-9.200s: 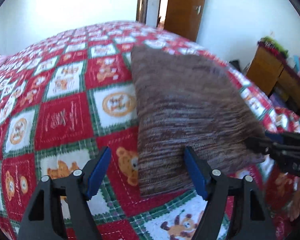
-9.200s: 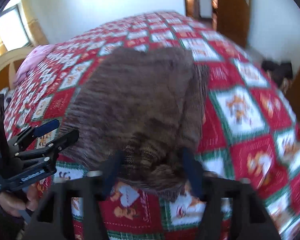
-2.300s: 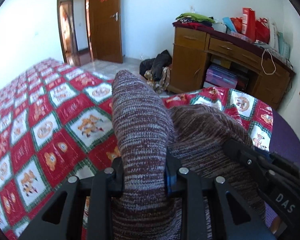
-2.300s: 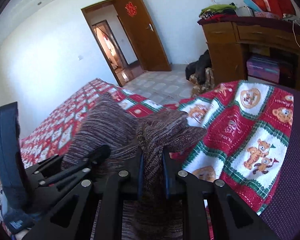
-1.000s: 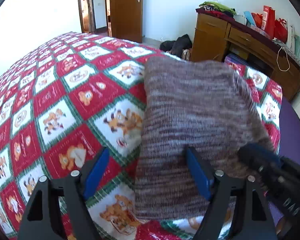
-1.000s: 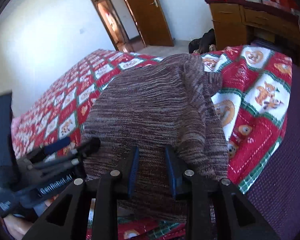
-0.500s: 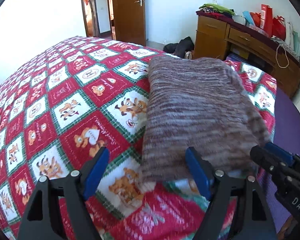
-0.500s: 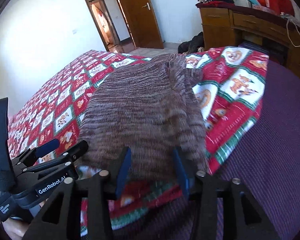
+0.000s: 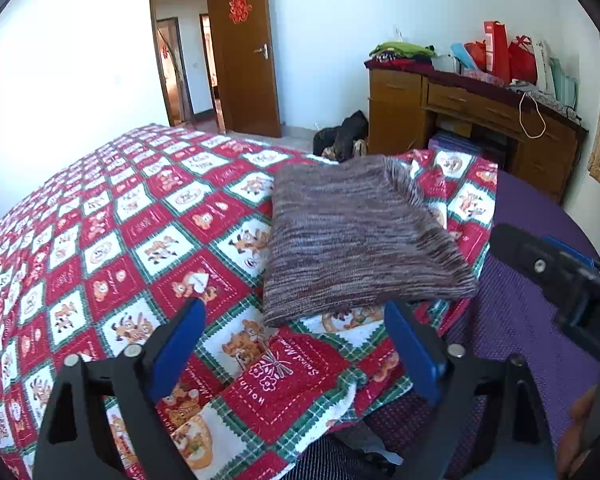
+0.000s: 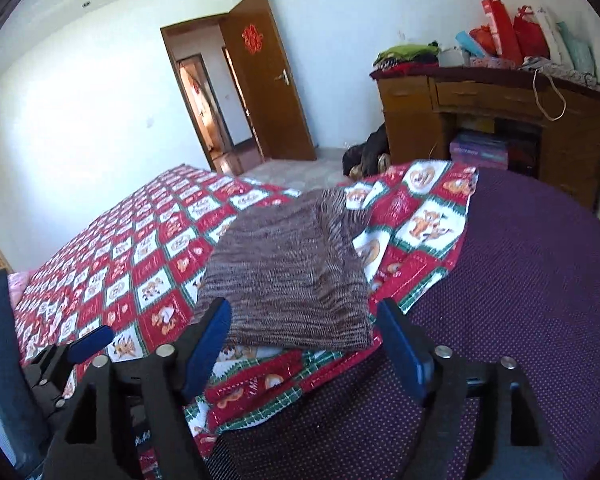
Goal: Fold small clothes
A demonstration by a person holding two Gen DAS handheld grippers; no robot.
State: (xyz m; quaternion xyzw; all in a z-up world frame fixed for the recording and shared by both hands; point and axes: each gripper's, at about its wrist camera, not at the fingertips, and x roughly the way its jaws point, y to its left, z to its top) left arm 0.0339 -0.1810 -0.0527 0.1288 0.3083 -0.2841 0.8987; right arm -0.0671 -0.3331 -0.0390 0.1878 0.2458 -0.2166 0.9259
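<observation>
A brown and grey striped knit garment (image 9: 356,240) lies folded flat on the red, white and green patchwork quilt (image 9: 140,232) near the bed's corner; it also shows in the right wrist view (image 10: 292,276). My left gripper (image 9: 296,344) is open and empty, held back from the garment's near edge. My right gripper (image 10: 304,340) is open and empty, just short of the garment's near edge. The right gripper's body shows at the right of the left wrist view (image 9: 560,280), and the left gripper shows at the lower left of the right wrist view (image 10: 68,356).
A purple dotted sheet (image 10: 520,280) covers the bed right of the quilt's edge. A wooden desk (image 9: 472,120) with bags and folded clothes stands against the far wall. Dark clothes (image 9: 344,136) lie on the floor by an open wooden door (image 9: 244,64).
Both grippers let go of the folded garment and pulled back and up from it. The right jaws opened wide. The garment stays flat on the quilt.
</observation>
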